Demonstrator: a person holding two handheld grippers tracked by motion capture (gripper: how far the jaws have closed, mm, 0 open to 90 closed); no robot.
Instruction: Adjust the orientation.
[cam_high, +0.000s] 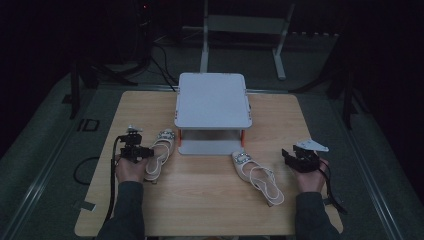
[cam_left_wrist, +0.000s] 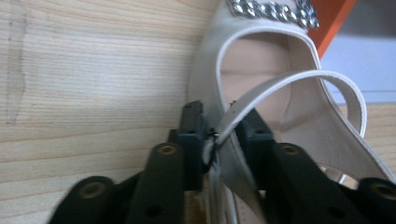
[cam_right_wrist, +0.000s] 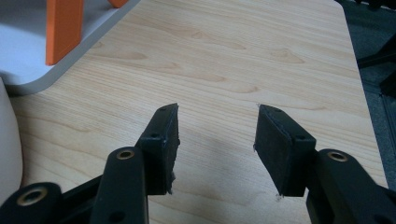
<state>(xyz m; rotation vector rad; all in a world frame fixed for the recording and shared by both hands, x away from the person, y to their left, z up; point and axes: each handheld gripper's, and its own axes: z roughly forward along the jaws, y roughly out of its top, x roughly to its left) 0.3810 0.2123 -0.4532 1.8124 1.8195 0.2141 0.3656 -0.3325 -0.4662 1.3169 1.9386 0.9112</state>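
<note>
1. Left shoe (cam_high: 160, 152) lies on the desk (cam_high: 210, 200) at its left side, its long axis running near to far, jewelled toe pointing toward the grey rack (cam_high: 212, 100) and just short of the rack's lower shelf.
2. Left tongs (cam_high: 136, 151) are clamped on this shoe's side wall, where the thin strap (cam_left_wrist: 280, 84) meets it, as the left gripper view shows; the shoe still rests on the desk.
3. Right shoe (cam_high: 257, 175) lies to the right of the middle, toe toward the rack, heel slanting to the near right.
4. Right tongs (cam_high: 294, 159) hang just right of that shoe, jaws apart and holding nothing; the right hand is the nearer one to it.
5. As I judge it, the coming move is a lift up and away to the rack, whose top is bare.
6. Open desk lies near and left of the held shoe; the rack's orange post (cam_left_wrist: 334, 18) stands close beyond the toe.
</note>
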